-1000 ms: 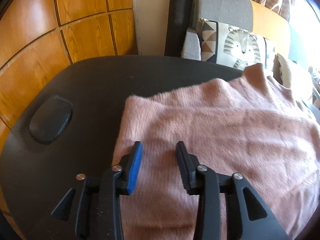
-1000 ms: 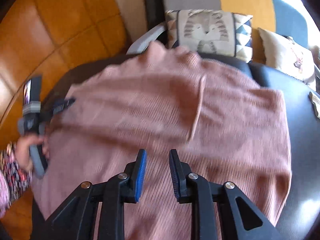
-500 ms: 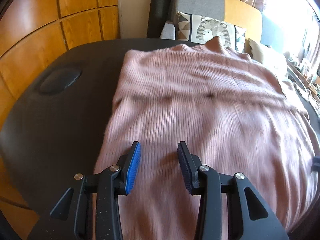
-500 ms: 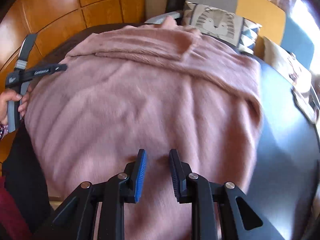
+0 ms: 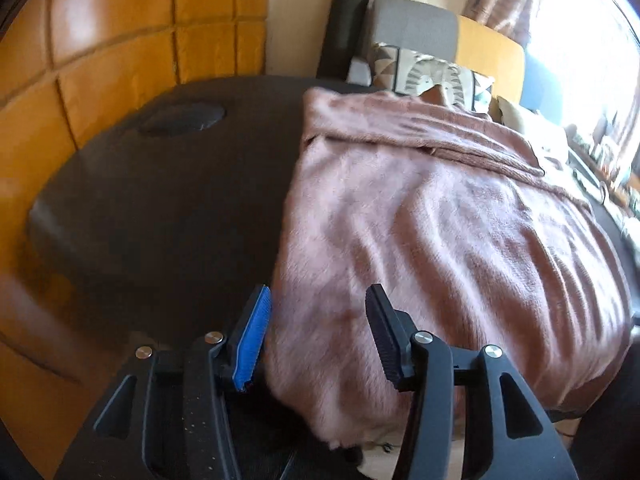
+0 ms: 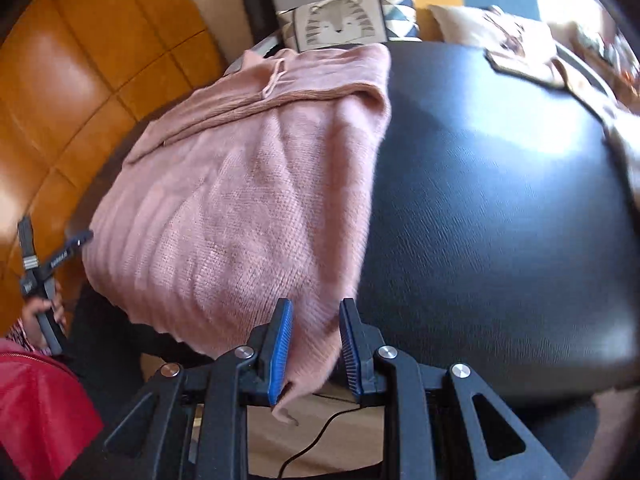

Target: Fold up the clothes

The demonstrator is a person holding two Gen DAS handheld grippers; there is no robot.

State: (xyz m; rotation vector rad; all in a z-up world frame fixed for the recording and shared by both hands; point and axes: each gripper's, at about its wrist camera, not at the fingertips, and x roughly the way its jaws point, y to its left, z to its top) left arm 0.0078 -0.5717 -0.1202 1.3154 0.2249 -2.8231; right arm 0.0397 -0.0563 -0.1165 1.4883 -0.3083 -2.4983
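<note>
Holding a gripper in each hand, we see nearest to us the left gripper with its jaws opening, the blue pad standing clear of the cloth and the black pad apart from it too, so nothing is pinched there, though the near left edge of the pink sweater lies in the gap. Our right gripper has the sweater's near right corner hanging between its fingers; its jaws are easing apart, the corner brushes the blue pad, and we cannot tell whether it is gripped. Beyond the fingers the sweater lies spread over the black table, its near hem drooping off the table's edge, a folded band across its far end. At the left of the right view our hand grasps the other tool's handle. Farther off sits a cushion with an animal face, and wooden panelling behind
</note>
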